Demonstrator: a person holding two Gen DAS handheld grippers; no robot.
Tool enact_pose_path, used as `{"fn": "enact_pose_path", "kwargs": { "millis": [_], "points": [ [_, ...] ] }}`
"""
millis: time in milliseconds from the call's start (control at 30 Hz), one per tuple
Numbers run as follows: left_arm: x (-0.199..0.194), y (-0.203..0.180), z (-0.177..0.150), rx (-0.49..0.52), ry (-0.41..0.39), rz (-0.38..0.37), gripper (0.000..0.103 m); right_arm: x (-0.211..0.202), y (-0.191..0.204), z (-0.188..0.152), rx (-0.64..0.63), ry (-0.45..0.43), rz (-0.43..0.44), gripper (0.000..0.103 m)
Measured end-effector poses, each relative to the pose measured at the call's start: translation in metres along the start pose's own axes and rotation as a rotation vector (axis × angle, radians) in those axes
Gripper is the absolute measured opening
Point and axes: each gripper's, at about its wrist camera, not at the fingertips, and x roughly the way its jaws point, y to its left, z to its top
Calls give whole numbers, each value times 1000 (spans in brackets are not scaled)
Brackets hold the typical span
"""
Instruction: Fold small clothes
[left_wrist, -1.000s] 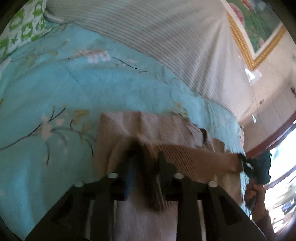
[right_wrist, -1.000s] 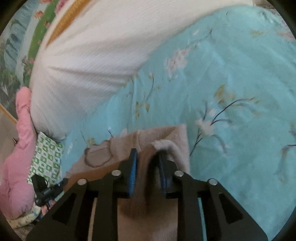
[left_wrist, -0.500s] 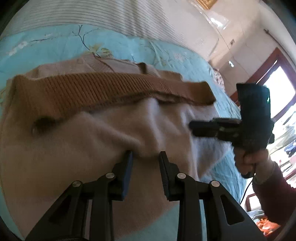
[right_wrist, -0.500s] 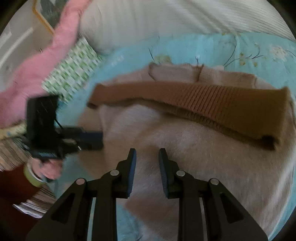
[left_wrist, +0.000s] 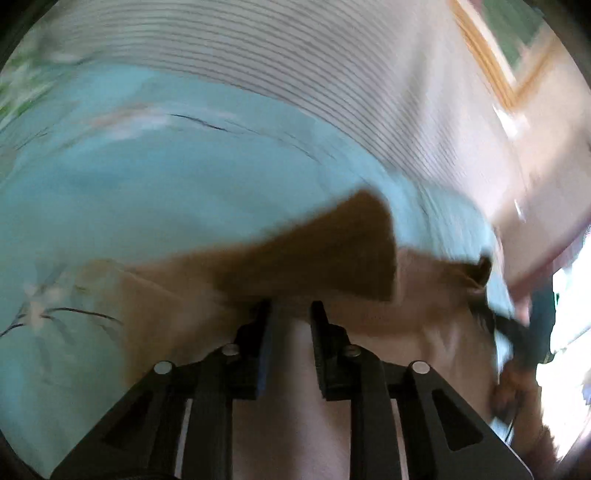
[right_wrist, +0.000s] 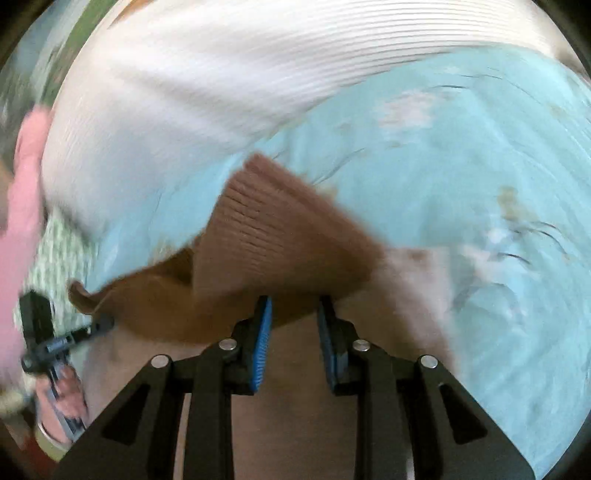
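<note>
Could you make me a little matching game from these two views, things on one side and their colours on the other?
Things:
1. bedspread
2. ribbed band of the sweater
3. striped cover at the far side
4. pads on the right gripper

Colours:
a. blue
b. brown
c. turquoise with flower sprigs
d. white with thin dark lines

Pairs: 1-c, 2-b, 3-d, 4-a
</note>
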Motion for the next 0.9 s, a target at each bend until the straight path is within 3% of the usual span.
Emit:
{"fn": "enact_pose_path", "kwargs": {
  "millis": [100,233,467,600,900],
  "points": [
    [-11,19,0,-72,-41,-1,22,-17,-13,-4,44,-44,-10,27],
    [-27,15,-19,-61,-44,11,26,-42,-19,-18,46,-62,0,37],
    [-78,2,-81,-64,-40,-21,28,-78,-12,-57,43,-53,36,43],
    [-108,-8,-124,-63,-31,-58,34,-94,-9,-82,38,-38,41,44],
    [-136,-21,-194,-111,27,-111,38,-121,0,-136,57,-16,63,47]
  ]
}}
